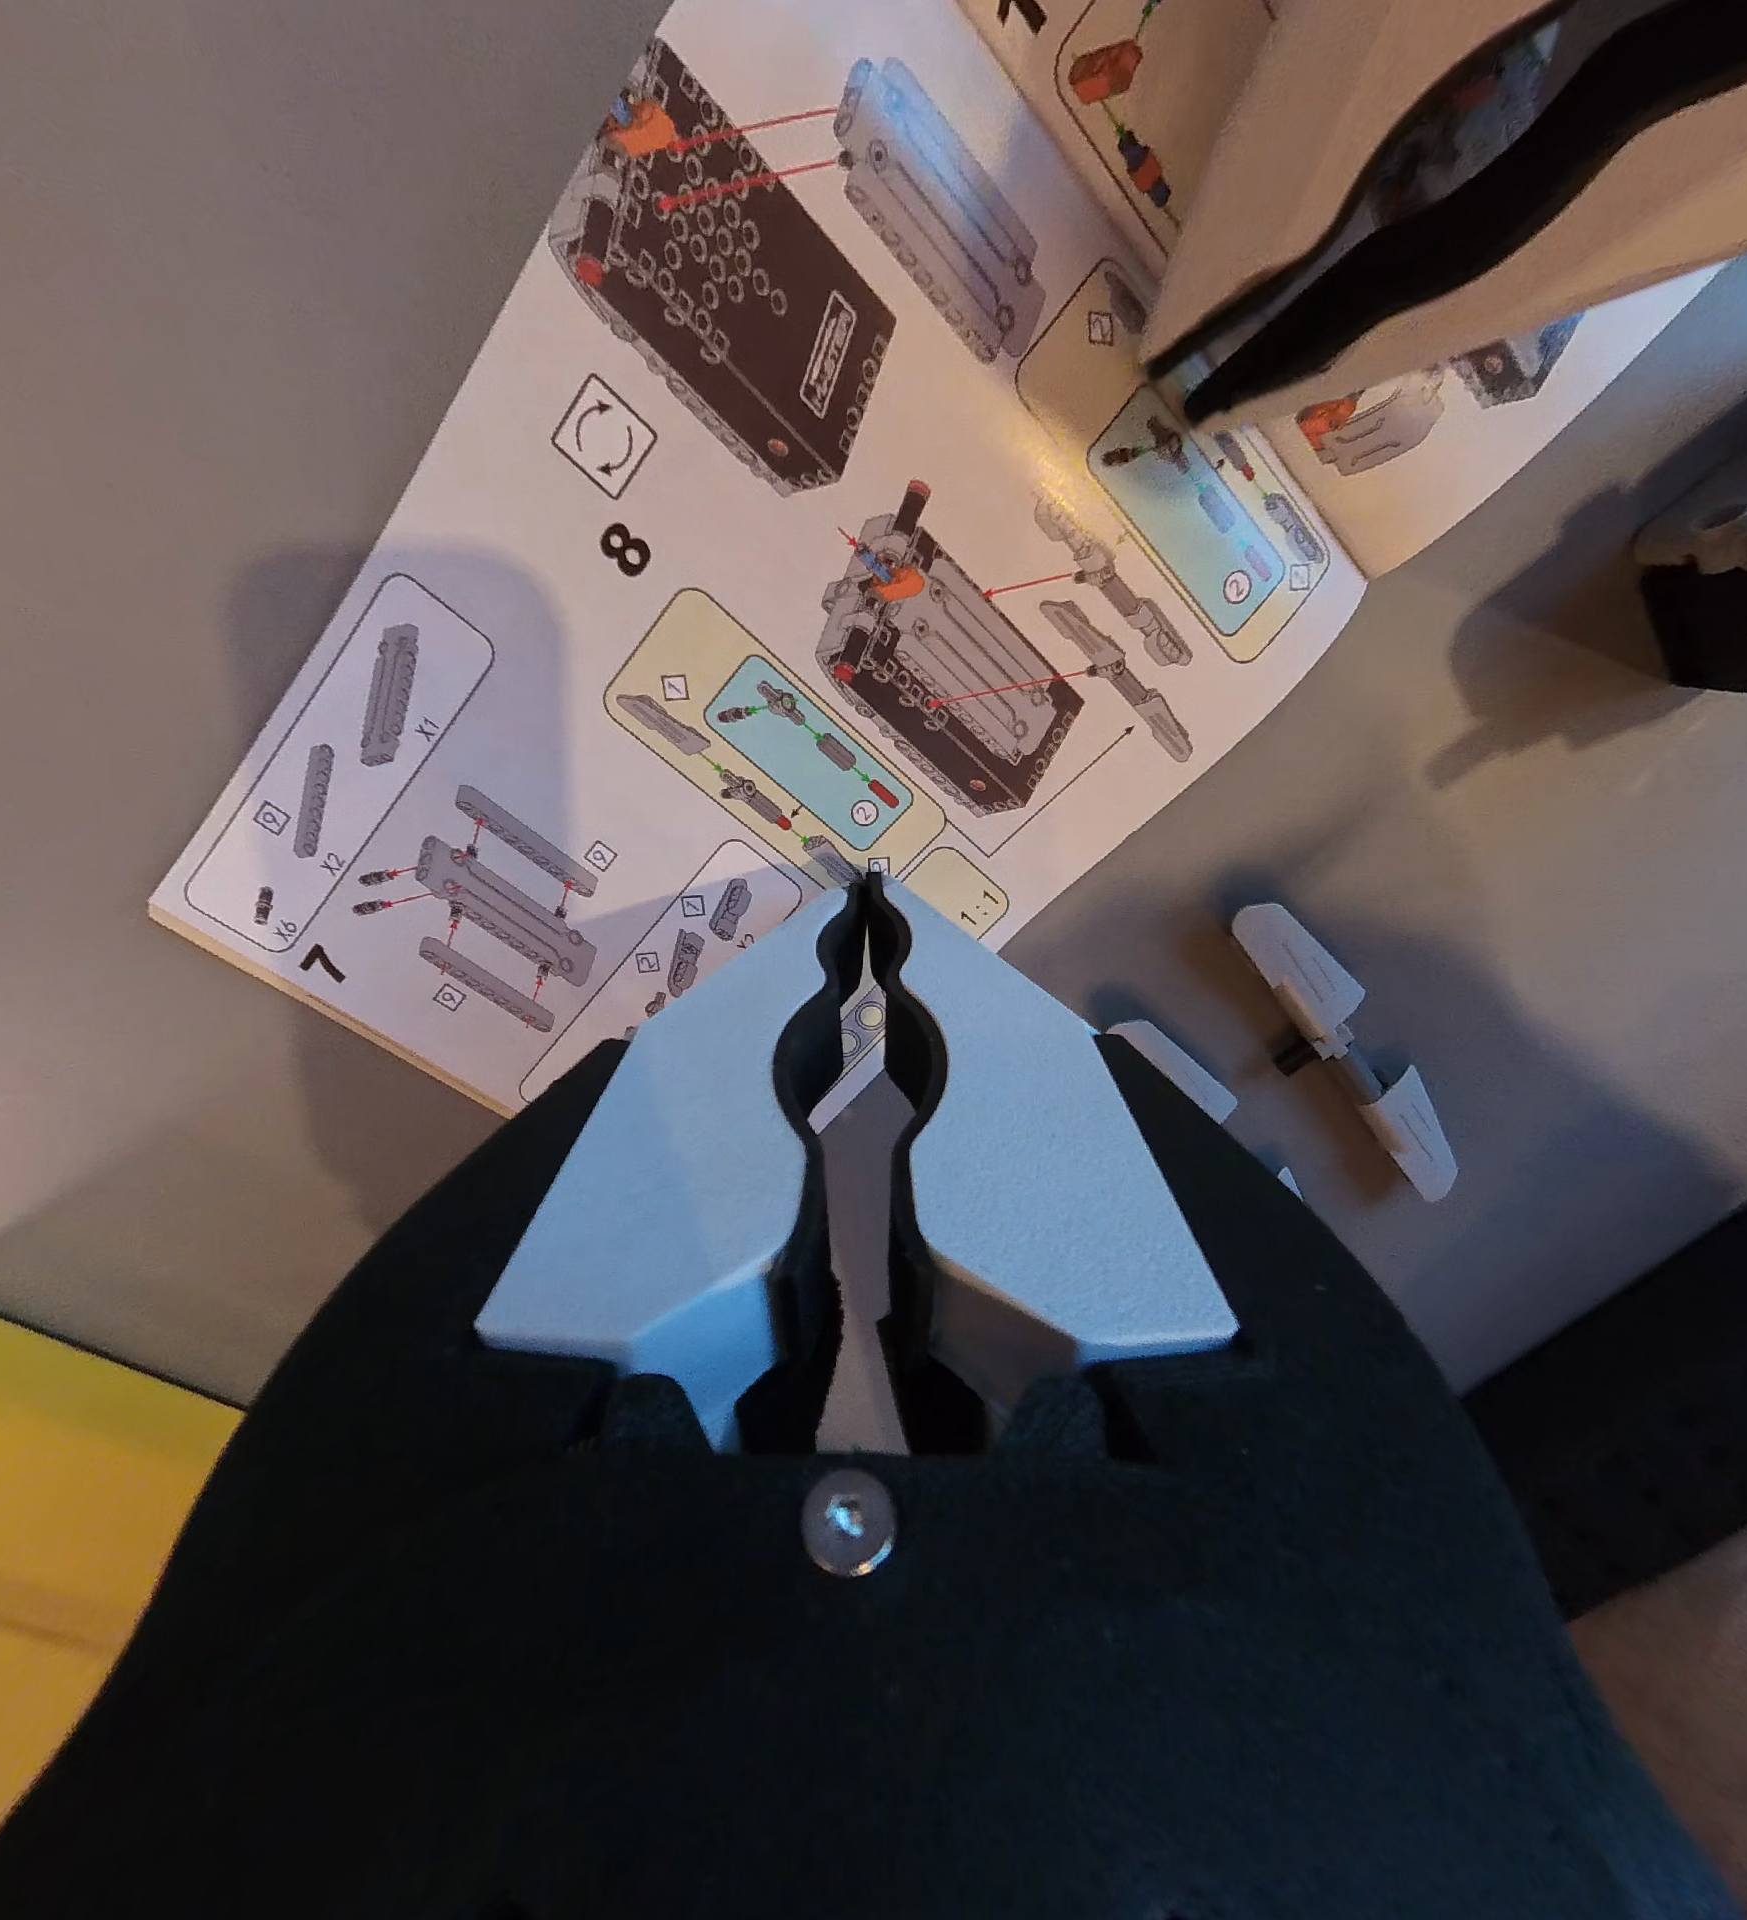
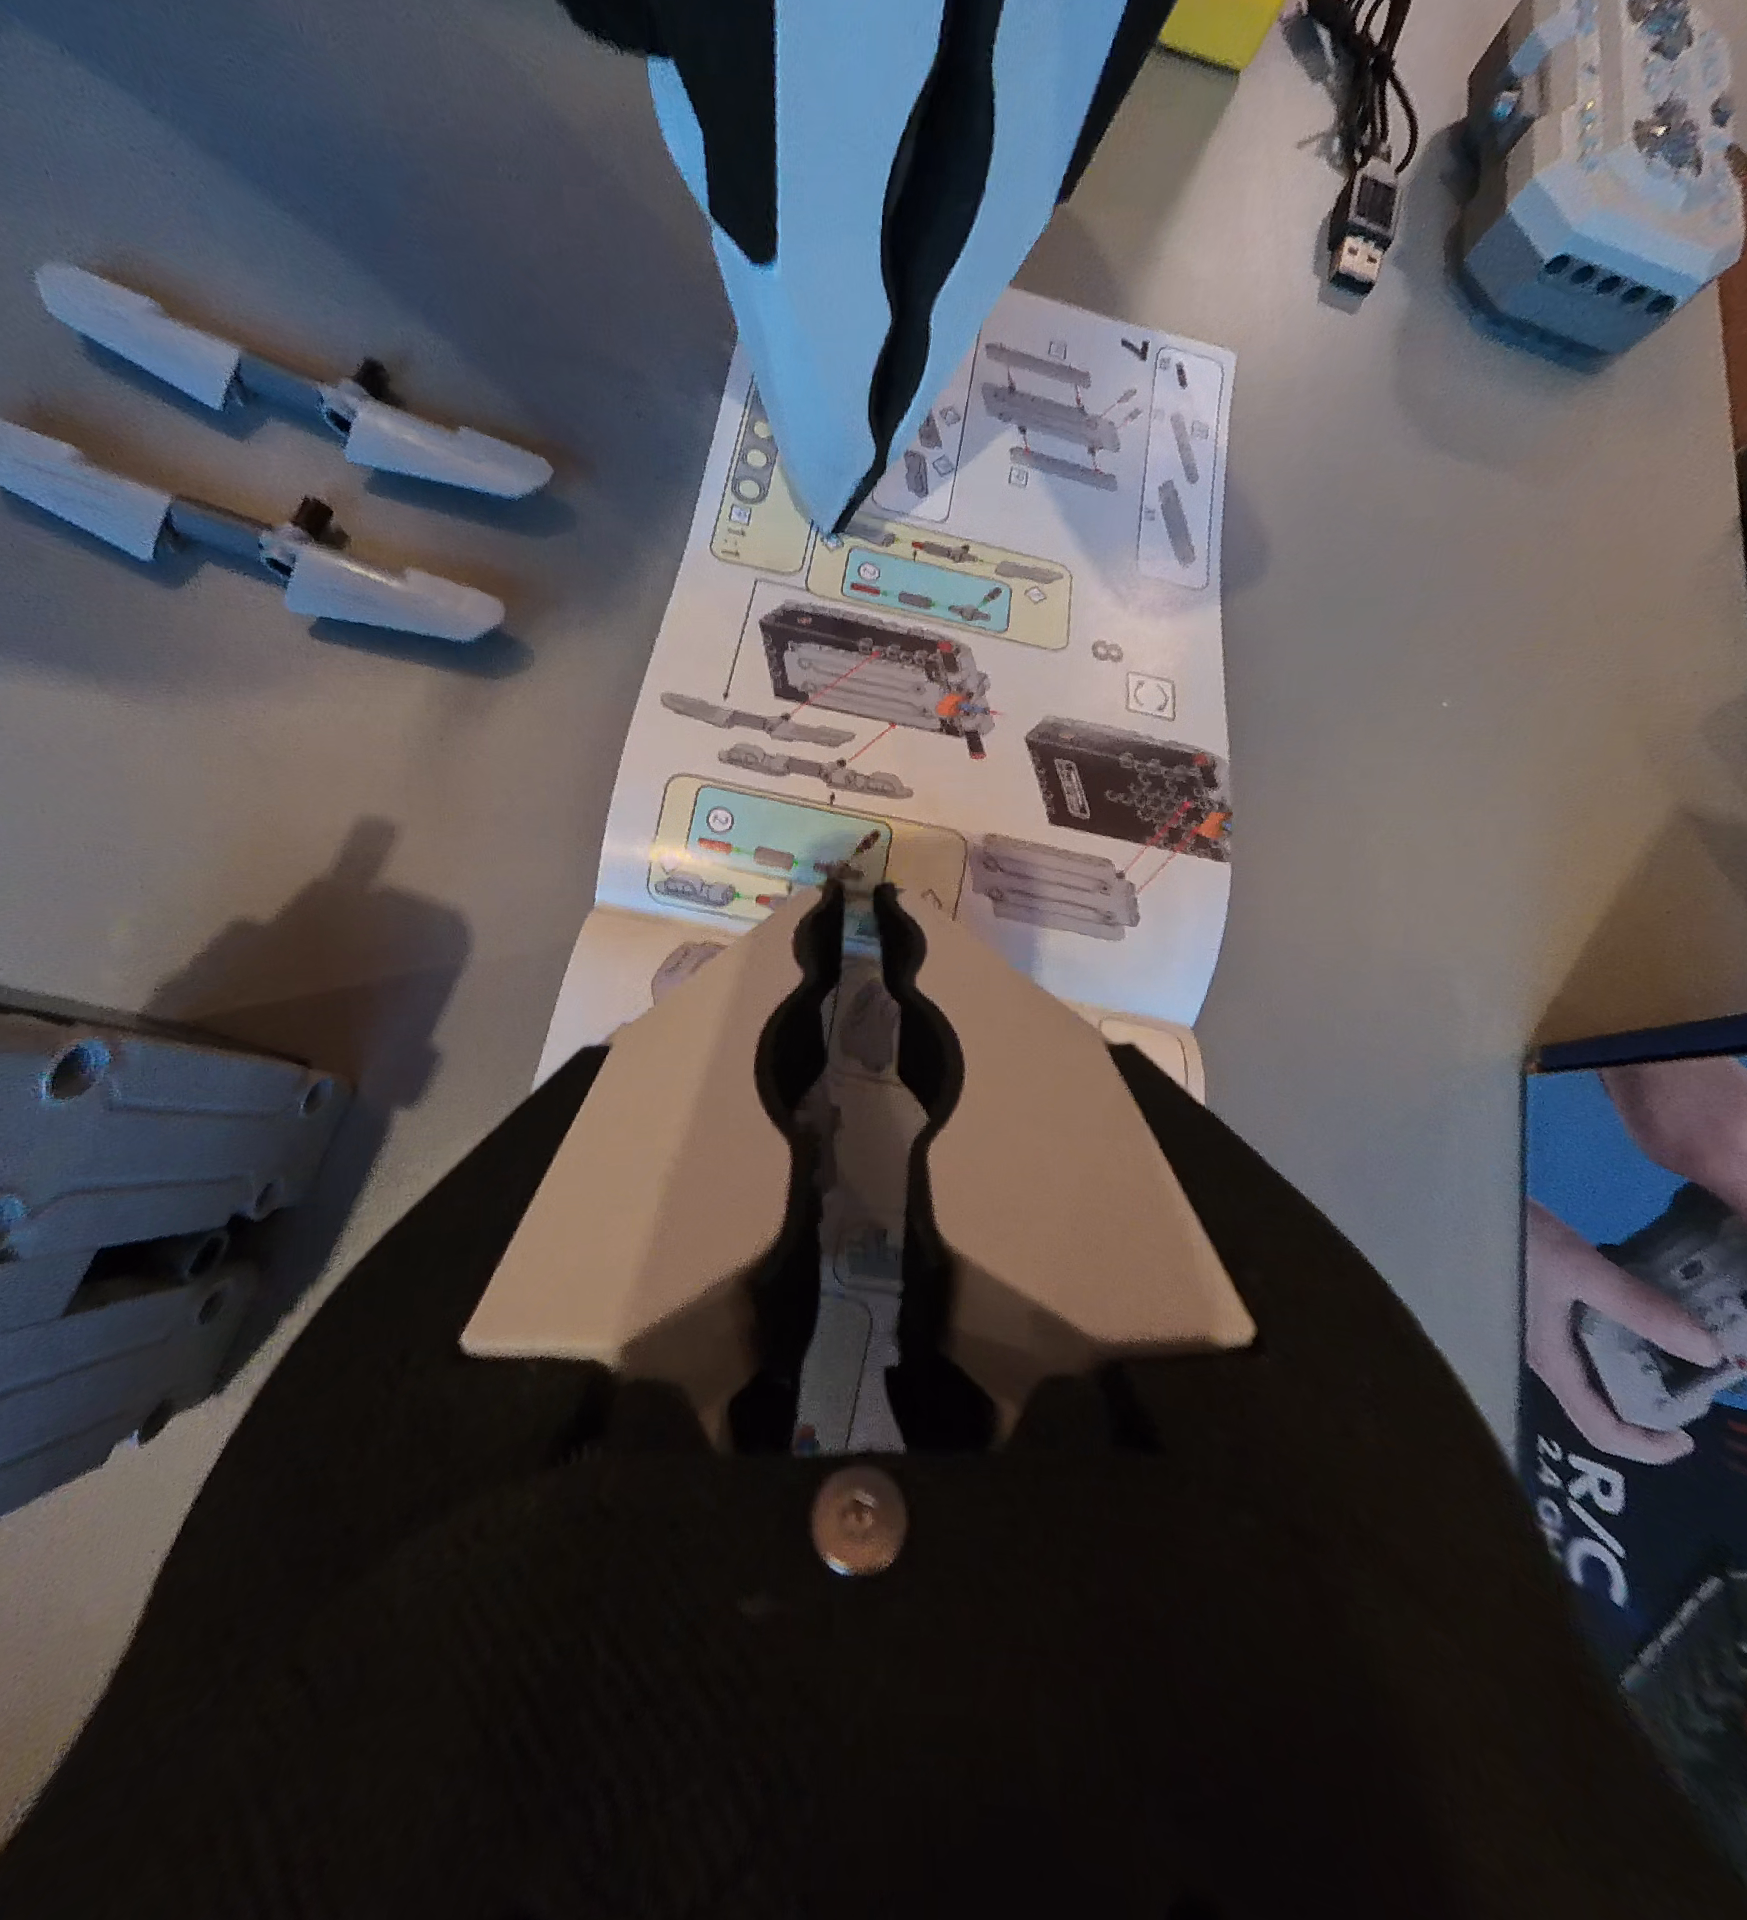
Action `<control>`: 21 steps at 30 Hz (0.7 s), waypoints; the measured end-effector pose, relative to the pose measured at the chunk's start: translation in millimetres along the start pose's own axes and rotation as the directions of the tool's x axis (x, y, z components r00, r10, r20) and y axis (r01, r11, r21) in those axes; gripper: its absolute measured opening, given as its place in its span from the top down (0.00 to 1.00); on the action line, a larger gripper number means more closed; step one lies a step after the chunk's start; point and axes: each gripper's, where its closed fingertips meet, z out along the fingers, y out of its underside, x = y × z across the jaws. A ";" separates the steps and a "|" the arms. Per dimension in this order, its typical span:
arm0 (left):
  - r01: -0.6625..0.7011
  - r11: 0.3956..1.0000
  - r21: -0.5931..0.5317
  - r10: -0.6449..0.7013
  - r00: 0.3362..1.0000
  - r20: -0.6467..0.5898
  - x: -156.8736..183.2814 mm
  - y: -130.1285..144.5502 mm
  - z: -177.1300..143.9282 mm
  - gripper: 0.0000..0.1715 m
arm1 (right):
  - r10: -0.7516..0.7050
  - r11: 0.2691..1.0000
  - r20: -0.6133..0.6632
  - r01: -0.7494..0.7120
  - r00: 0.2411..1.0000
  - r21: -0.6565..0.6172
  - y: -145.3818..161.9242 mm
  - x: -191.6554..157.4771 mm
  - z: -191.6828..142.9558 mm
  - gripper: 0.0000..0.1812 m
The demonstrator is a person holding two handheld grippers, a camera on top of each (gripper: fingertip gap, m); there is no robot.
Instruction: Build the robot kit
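The instruction sheet (image 2: 910, 665) lies flat on the grey table (image 2: 433, 727), and both tools meet it from opposite ends, seemingly to pin it flat; the left gripper (image 1: 870, 881) is clenched, its tips together on the sheet's near edge, holding nothing visible; the right gripper (image 2: 856, 891) has its tips slightly parted, pressed onto the sheet's opposite end, grasping nothing; two pale winged pieces (image 2: 256, 457) lie side by side just off the sheet; a grey battery block (image 2: 1596, 197) and a black cable (image 2: 1362, 208) sit beyond it; a blue box (image 2: 1679, 1403) rests nearby.
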 end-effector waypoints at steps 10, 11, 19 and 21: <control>-0.006 1.000 -0.010 0.006 1.000 0.007 0.4 1.9 -0.2 1.00 | 0.016 0.999 -0.097 -0.020 0.995 -0.039 8.4 20.3 -13.6 0.99; -0.008 1.000 -0.010 0.008 1.000 0.008 0.3 1.9 -0.2 1.00 | 0.034 0.999 -0.112 -0.036 0.993 -0.021 5.8 24.2 -17.5 1.00; -0.006 1.000 -0.010 0.006 1.000 0.007 0.4 1.9 -0.1 1.00 | 0.051 0.999 -0.140 -0.053 0.989 -0.008 1.3 29.1 -22.1 1.00; -0.011 1.000 -0.011 0.011 1.000 0.010 0.5 1.9 0.0 1.00 | 0.052 0.999 -0.108 -0.054 0.993 -0.009 -1.6 22.3 -15.6 1.00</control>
